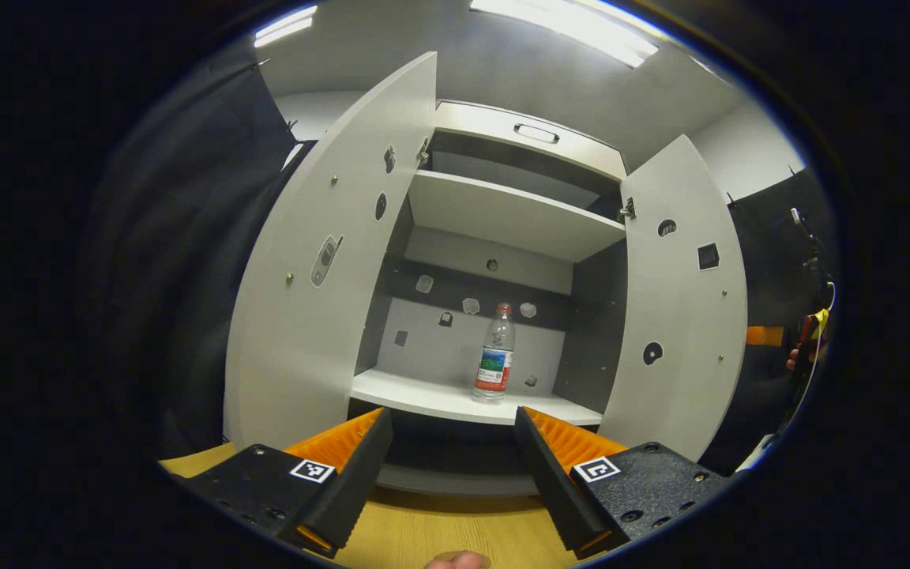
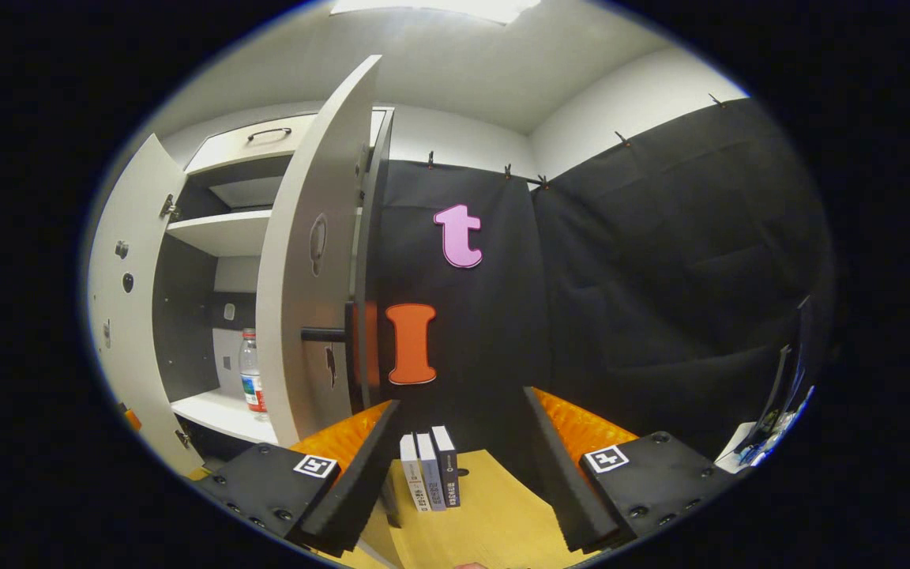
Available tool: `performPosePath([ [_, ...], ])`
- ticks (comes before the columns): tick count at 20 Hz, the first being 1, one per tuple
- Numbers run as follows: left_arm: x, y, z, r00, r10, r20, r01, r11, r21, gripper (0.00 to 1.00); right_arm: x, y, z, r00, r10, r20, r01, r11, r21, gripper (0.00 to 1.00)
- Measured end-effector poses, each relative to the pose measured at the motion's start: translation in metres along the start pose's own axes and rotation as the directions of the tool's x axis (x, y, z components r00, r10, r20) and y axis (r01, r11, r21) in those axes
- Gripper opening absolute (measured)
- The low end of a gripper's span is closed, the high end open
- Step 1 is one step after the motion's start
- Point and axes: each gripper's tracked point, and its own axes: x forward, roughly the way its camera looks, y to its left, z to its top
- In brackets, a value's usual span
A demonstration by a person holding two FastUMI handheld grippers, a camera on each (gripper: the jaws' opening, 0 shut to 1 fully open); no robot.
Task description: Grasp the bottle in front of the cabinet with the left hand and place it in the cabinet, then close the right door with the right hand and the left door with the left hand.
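Clear plastic bottle [image 1: 494,352] upright on white cabinet's lower shelf [image 1: 423,395]. Right gripper [image 2: 459,442] wide, empty, just right of open white right door [image 2: 305,300]. Left gripper [image 1: 451,450] wide, empty.

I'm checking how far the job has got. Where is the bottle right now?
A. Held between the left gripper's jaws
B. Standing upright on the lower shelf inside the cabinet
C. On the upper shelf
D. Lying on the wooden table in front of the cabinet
B: the bottle stands upright on the lower shelf inside the cabinet, both doors open, and the left gripper has its jaws apart and empty.
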Motion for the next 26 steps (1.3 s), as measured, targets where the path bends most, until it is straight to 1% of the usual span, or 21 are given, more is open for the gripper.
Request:
performPosePath([
  [1, 0.000, 0.002, -0.001, 1.000, -0.001, -0.001, 0.001, 1.000, 0.009, 0.94, -0.001, -0.002, 0.001, 1.000, -0.011, 0.008, 0.011, 1.000, -0.012, 0.92],
  [2, 0.000, 0.005, -0.001, 1.000, 0.000, -0.001, 0.000, 1.000, 0.018, 0.94, -0.002, -0.002, 0.002, 1.000, -0.012, 0.012, 0.012, 1.000, -0.023, 0.95],
  [3, 0.000, 0.007, -0.001, 1.000, 0.002, -0.002, -0.002, 1.000, 0.023, 0.94, -0.002, 0.000, 0.002, 1.000, -0.012, 0.014, 0.012, 1.000, -0.027, 0.95],
  [4, 0.001, 0.008, -0.001, 1.000, 0.001, 0.000, -0.001, 1.000, 0.023, 0.94, -0.001, 0.002, 0.002, 1.000, -0.005, 0.012, 0.005, 1.000, -0.027, 0.88],
  [5, 0.001, 0.007, -0.001, 1.000, -0.002, 0.002, 0.002, 1.000, 0.019, 0.94, -0.002, 0.005, 0.001, 1.000, 0.003, 0.008, -0.002, 1.000, -0.023, 0.95],
  [7, 0.002, 0.005, 0.000, 1.000, -0.015, 0.003, 0.015, 1.000, 0.025, 0.94, -0.004, 0.011, 0.002, 1.000, 0.019, 0.022, -0.019, 1.000, -0.020, 0.94],
  [9, 0.002, 0.002, 0.004, 0.999, -0.033, 0.019, 0.032, 0.999, 0.043, 0.94, -0.006, 0.015, 0.004, 0.999, 0.023, 0.043, -0.021, 0.999, -0.044, 0.94],
  [11, 0.003, -0.003, 0.006, 0.998, -0.051, 0.023, 0.050, 0.998, 0.033, 0.95, -0.009, 0.021, 0.005, 0.998, 0.031, 0.049, -0.027, 0.997, -0.068, 0.94],
  [13, 0.008, -0.008, 0.004, 0.998, -0.063, 0.013, 0.063, 0.998, 0.021, 0.94, -0.014, 0.036, 0.004, 0.997, 0.069, 0.041, -0.066, 0.996, -0.066, 0.93],
  [15, 0.007, -0.006, 0.001, 0.998, -0.060, 0.003, 0.060, 0.998, 0.013, 0.94, -0.018, 0.053, 0.005, 0.993, 0.115, 0.039, -0.113, 0.992, -0.047, 0.93],
  [18, 0.007, -0.007, 0.004, 0.997, -0.080, 0.008, 0.080, 0.997, 0.018, 0.95, -0.023, 0.087, 0.003, 0.983, 0.183, 0.032, -0.183, 0.983, -0.016, 0.93],
  [21, 0.004, 0.000, 0.005, 0.998, -0.058, 0.006, 0.057, 0.998, 0.037, 0.94, -0.023, 0.119, 0.000, 0.967, 0.255, 0.031, -0.255, 0.967, 0.002, 0.93],
  [22, 0.003, 0.004, 0.005, 0.999, -0.045, 0.009, 0.045, 0.998, 0.033, 0.94, -0.023, 0.130, -0.001, 0.960, 0.279, 0.030, -0.279, 0.960, 0.009, 0.88],
  [23, 0.002, 0.007, 0.005, 0.999, -0.034, 0.008, 0.033, 0.999, 0.025, 0.94, -0.021, 0.140, -0.001, 0.953, 0.300, 0.034, -0.301, 0.954, 0.014, 0.93],
  [24, 0.000, 0.010, 0.004, 1.000, -0.024, 0.004, 0.024, 1.000, 0.020, 0.94, -0.018, 0.148, -0.001, 0.949, 0.314, 0.031, -0.315, 0.949, 0.015, 0.84],
  [26, -0.004, 0.016, 0.000, 1.000, -0.013, -0.012, 0.013, 1.000, 0.022, 0.94, -0.013, 0.162, -0.002, 0.939, 0.341, 0.031, -0.342, 0.939, 0.023, 0.85],
])
